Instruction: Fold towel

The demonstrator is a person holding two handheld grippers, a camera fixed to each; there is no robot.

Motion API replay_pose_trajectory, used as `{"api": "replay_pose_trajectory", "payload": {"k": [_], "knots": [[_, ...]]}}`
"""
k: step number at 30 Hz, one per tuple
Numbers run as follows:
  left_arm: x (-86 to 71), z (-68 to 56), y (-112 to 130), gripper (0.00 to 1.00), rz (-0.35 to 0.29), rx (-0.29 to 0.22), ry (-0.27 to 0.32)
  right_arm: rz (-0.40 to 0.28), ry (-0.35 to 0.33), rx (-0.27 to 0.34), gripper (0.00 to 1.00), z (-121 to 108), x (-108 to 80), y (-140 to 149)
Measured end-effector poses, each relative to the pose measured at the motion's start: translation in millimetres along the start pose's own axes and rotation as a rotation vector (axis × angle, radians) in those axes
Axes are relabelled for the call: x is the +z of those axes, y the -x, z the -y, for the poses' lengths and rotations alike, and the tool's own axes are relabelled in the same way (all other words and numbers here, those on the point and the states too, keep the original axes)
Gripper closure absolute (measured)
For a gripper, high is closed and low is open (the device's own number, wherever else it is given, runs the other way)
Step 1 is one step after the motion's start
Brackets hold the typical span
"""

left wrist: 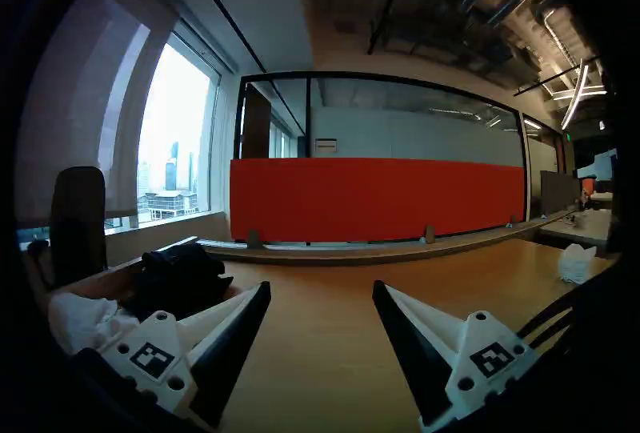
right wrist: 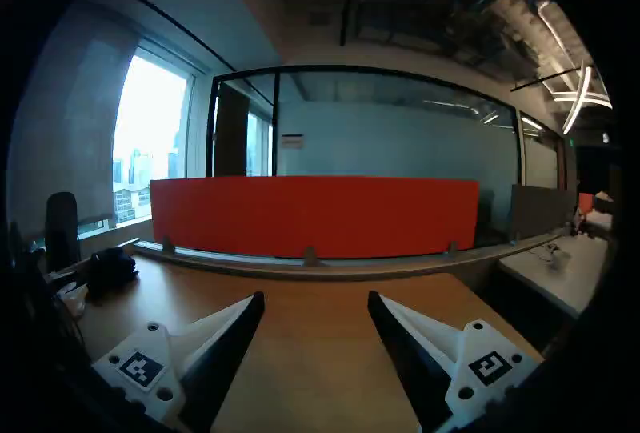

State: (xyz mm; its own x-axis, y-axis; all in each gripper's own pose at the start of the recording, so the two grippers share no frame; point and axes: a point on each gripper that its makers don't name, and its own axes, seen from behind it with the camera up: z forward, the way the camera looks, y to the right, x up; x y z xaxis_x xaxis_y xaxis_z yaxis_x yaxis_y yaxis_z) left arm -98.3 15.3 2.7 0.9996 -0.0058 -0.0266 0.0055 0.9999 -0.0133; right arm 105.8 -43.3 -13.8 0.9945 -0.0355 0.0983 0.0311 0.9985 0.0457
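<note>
Both pairs of jaws stood wide apart, gripping nothing. The left gripper (left wrist: 320, 285) hovered above a wooden desk (left wrist: 320, 369), and the right gripper (right wrist: 314, 295) hung over a wooden top as well. In the left gripper view, a crumpled white towel (left wrist: 84, 321) lay at the desk's left edge, just beside that gripper's left finger and touching a black heap of fabric (left wrist: 180, 277) behind it. A black chair back (left wrist: 76, 225) rose farther left, near the window (left wrist: 172, 137). A red divider panel (left wrist: 376, 198) ran along the desk's far edge. A small white wad (left wrist: 576, 263) sat far right, well apart from the towel.
</note>
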Motion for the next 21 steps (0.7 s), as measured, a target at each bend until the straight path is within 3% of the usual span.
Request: {"api": "replay_pose_trajectory", "payload": {"k": [11,21], "knots": [[-4.7,12.2,15.9,0.05,-0.021,0.010,-0.026,0.006,0.013,-0.005,0.00,-1.6,1.7,9.9],[-6.5,14.4,31.5,0.06,-0.024,0.014,-0.033,0.016,0.016,-0.019,0.00,-2.3,0.8,25.4]]}}
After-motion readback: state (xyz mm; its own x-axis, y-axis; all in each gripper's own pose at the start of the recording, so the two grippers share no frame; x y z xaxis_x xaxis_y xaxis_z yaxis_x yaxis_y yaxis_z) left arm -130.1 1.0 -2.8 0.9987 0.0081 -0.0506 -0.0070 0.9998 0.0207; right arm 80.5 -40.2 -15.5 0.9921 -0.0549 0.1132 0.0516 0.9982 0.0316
